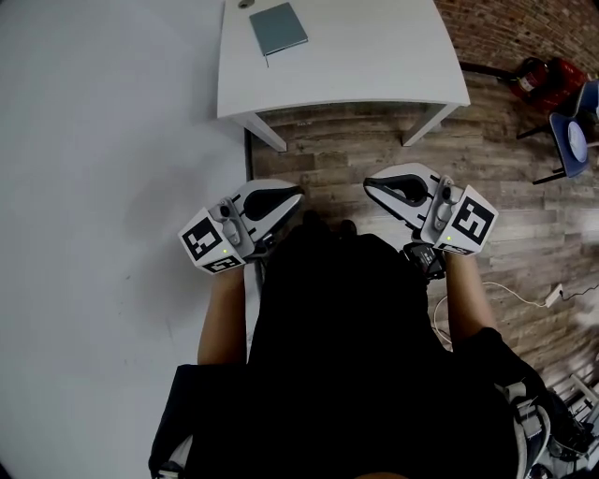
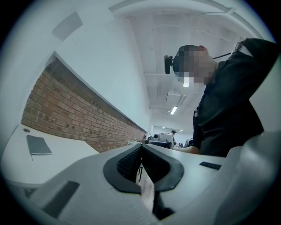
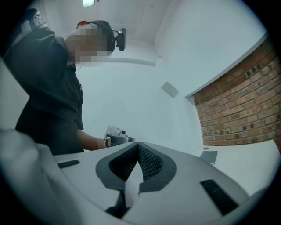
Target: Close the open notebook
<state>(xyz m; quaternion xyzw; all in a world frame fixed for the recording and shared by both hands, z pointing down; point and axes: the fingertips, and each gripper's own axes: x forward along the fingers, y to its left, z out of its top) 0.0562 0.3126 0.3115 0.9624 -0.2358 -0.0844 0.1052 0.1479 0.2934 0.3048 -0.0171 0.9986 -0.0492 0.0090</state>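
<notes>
Here, the slim grey-blue rectangular notebook lies flat with its cover shut on the white rectangular table, toward the table's left side in the head view. Well apart from it, close to the person's black-clad torso, the left gripper and the right gripper point toward each other above the wooden plank floor. Each has its fingers pressed together on nothing.

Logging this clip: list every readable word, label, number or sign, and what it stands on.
None readable in any view.
Notebook cover: plain, no print visible.
Left gripper and right gripper cubes: black-and-white square marker patterns only, no letters or numbers.
</notes>
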